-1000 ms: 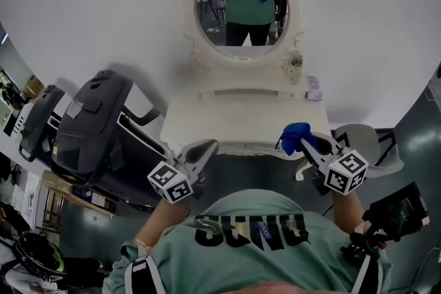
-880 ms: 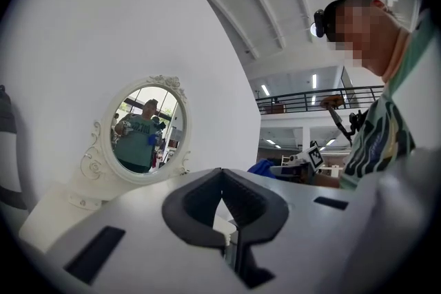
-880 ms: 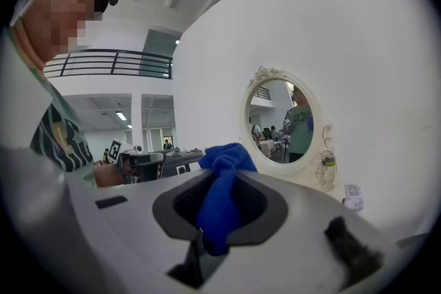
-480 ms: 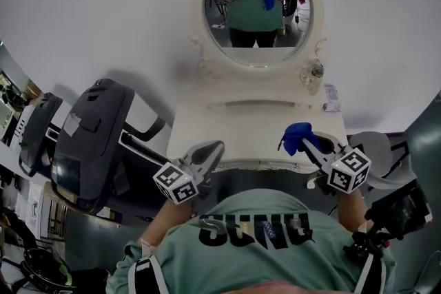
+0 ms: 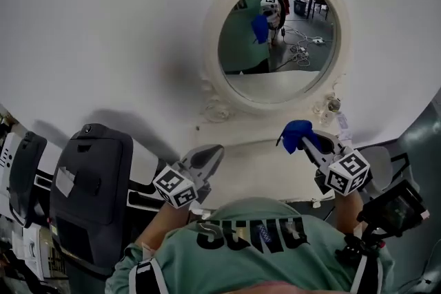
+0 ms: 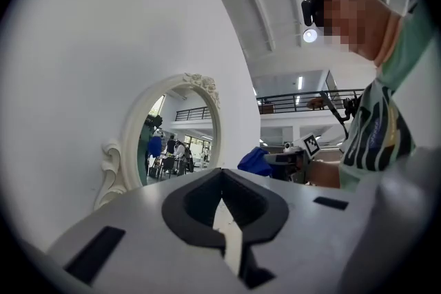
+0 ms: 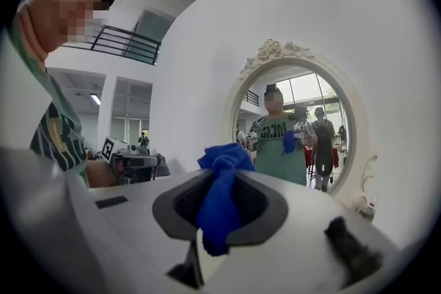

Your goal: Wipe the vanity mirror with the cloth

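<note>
— Left gripper?
— Fingers clenched, nothing between them, held over the worktop.
— Right gripper?
— Fingers grasping the blue cloth, apart from the mirror on the wall beyond.

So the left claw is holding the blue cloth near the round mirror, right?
Not quite. The right claw holds the blue cloth near the round mirror; the right gripper view shows it pinched there. The left claw is shut on nothing.
</note>
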`<action>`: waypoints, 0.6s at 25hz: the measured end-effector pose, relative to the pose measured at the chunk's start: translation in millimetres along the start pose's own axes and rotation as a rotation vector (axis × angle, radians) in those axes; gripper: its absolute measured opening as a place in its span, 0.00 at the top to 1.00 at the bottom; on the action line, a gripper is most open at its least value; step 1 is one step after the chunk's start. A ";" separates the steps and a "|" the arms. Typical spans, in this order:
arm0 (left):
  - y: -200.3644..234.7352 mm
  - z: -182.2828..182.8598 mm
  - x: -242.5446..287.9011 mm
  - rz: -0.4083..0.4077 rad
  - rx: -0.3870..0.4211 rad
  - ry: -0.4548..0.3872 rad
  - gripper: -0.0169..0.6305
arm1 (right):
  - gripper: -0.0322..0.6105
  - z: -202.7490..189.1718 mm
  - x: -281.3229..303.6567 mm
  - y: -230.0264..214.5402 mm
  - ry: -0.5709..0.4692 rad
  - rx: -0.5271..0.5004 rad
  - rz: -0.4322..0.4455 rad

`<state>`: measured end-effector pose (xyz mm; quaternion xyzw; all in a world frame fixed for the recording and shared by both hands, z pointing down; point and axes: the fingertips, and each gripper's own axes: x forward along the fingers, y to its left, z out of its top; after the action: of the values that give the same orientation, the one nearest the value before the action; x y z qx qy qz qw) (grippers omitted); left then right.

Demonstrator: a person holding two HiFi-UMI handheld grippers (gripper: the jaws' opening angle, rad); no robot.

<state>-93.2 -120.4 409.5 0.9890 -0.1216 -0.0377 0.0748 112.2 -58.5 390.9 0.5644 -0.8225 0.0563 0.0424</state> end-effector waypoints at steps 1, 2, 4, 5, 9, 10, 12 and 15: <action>12.0 1.1 3.8 0.004 -0.004 -0.001 0.96 | 0.87 4.8 12.1 -5.1 0.002 -0.026 -0.006; 21.8 1.5 8.9 0.011 -0.009 -0.005 0.96 | 0.87 9.5 22.9 -11.5 0.005 -0.054 -0.009; 32.8 -0.2 19.9 0.031 -0.022 -0.017 0.96 | 0.87 19.5 40.8 -26.3 0.011 -0.119 -0.005; 35.0 -2.3 25.0 0.048 -0.027 -0.025 0.96 | 0.87 25.4 49.1 -34.6 0.011 -0.155 0.003; 44.6 -10.9 44.7 0.155 -0.056 -0.062 0.96 | 0.87 61.2 93.2 -68.8 -0.008 -0.349 0.027; 45.2 -12.4 49.4 0.175 -0.066 -0.070 0.96 | 0.87 75.2 105.0 -74.9 -0.021 -0.423 0.018; 45.1 -16.6 55.8 0.216 -0.077 -0.077 0.96 | 0.87 110.4 128.3 -84.1 -0.074 -0.578 -0.028; 48.6 -21.3 53.8 0.296 -0.085 -0.083 0.96 | 0.87 174.5 168.0 -90.5 -0.187 -0.793 -0.134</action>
<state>-50.6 -177.4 435.1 0.9538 -0.2674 -0.0723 0.1162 135.3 -270.4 244.6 0.5593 -0.7422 -0.3192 0.1853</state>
